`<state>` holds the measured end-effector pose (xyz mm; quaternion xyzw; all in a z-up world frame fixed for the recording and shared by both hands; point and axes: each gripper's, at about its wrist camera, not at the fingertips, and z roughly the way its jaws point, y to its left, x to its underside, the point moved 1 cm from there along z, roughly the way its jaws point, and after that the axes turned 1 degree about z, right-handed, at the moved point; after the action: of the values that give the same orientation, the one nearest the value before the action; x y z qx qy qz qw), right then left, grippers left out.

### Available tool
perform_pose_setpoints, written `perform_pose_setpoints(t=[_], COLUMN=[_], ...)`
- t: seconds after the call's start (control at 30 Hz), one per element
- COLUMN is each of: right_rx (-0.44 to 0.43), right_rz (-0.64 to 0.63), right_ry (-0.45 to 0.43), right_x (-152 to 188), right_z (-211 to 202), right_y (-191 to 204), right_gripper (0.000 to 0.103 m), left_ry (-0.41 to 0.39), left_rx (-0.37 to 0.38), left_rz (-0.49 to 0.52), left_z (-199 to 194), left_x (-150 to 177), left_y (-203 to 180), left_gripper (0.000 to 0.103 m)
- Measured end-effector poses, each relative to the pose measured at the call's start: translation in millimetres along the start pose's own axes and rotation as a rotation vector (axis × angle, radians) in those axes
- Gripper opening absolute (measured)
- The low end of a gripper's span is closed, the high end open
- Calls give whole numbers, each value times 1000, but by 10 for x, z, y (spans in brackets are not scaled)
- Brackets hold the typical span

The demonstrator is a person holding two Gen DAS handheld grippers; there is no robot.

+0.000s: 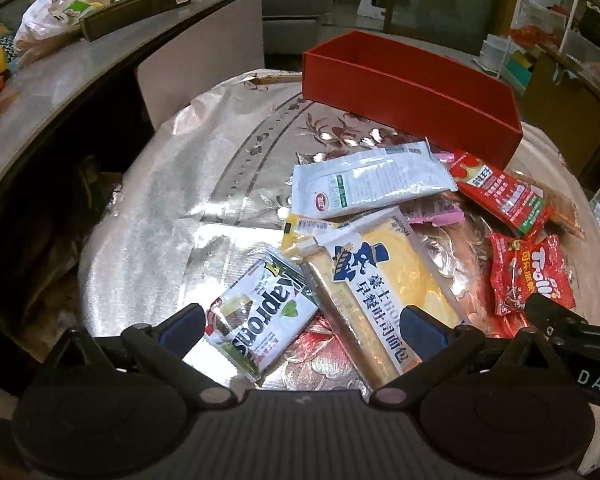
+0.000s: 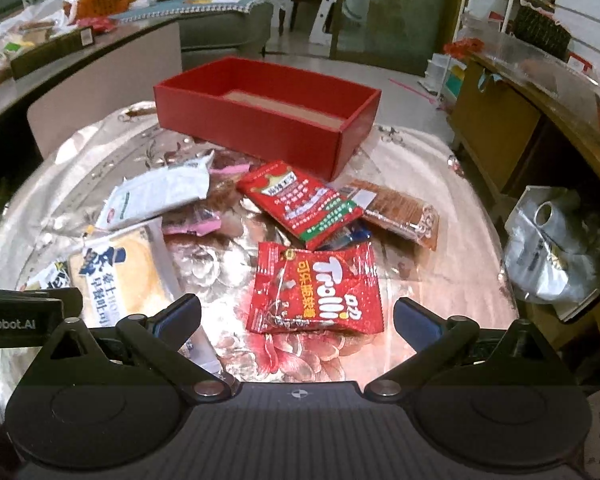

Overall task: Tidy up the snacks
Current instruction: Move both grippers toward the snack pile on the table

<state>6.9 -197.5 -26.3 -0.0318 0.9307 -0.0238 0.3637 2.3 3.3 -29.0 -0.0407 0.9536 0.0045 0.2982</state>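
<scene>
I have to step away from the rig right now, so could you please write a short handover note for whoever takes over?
Left hand-held gripper: open, empty, low over the Kapiotis packet and the yellow toast bread pack.
Right hand-held gripper: open, empty, lined up on the red Trolli bag.
Red box sits at the far side of the table; its visible interior looks empty.
All snacks are loose on the table, including the white sachet and the red packet.
Done: nothing boxed yet.
Left: pick up each snack and place it in the box.
</scene>
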Motion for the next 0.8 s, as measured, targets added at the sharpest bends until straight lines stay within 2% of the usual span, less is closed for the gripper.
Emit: perform_pose_setpoints(t=[0.8], right_rx=[-16], right_rz=[-42], right_ry=[20], right_x=[22], right_z=[99], right_y=[58], right_gripper=[103], left_ry=[17], left_rx=[-12], left_rz=[2], left_z=[62], left_x=[28], left_y=[-22], left_gripper=[99])
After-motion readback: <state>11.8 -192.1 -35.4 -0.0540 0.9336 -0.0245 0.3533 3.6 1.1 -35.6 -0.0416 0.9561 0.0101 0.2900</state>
